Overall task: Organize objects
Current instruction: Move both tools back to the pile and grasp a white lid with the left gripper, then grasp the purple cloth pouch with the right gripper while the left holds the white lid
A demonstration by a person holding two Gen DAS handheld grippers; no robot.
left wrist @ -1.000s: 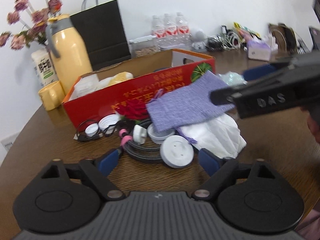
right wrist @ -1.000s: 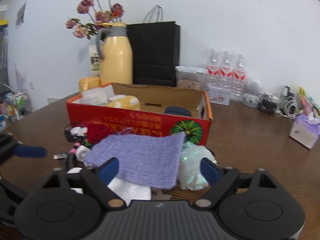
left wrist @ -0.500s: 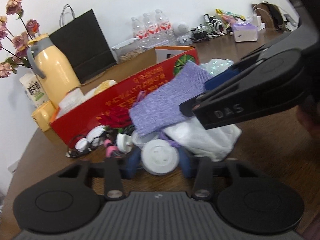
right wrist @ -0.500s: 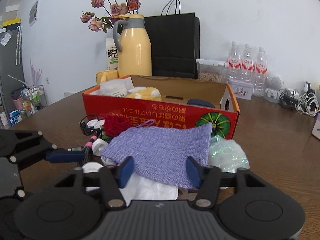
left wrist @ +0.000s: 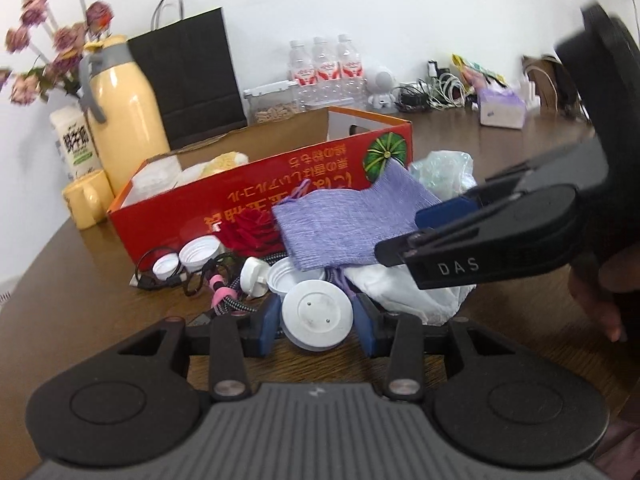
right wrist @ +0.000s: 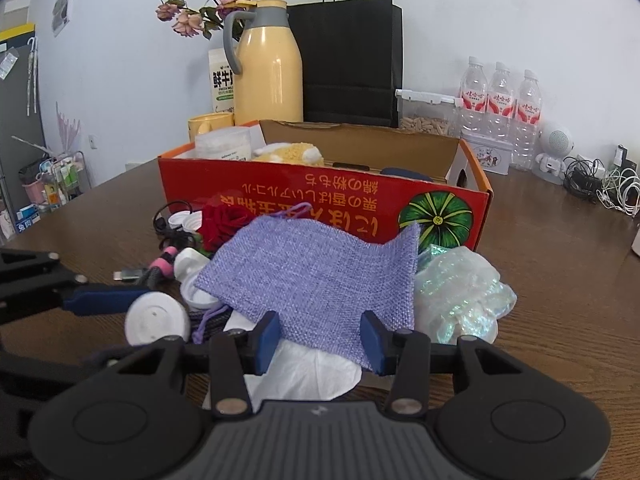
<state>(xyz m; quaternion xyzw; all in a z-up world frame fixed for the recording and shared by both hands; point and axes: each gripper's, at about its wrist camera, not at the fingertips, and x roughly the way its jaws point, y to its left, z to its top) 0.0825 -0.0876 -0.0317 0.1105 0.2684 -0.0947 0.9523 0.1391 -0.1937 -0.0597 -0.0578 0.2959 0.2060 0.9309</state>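
Left wrist view looks over a brown wooden desk (left wrist: pixel 80 312), the largest thing in sight, with a red cardboard box (left wrist: pixel 256 208) lying beyond both tongs and a yellow thermos jug (left wrist: pixel 124 120) and black paper bag (left wrist: pixel 196 76) further back, behind the box. Between the box and the tongs sits a heap of small items. A purple woven pouch (right wrist: pixel 316 276) lies on top of it, its near edge reaching in between the blue pads of the right tongs (right wrist: pixel 322 338); those pads sit at either side of that edge, but whether they pinch the cloth cannot be told. Under the pouch, just ahead of the right tongs, lies a white plastic bag (right wrist: pixel 304 372), and to their right a crinkled iridescent bag (right wrist: pixel 464 292). The left tongs (left wrist: pixel 316 318) are clamped on a round white lid (left wrist: pixel 316 314), their blue pads pressing its two sides. Past the lid, ahead and left of the left tongs, lie a red fabric rose (left wrist: pixel 252 232), smaller white caps (left wrist: pixel 200 252) and a braided cable (left wrist: pixel 228 296).
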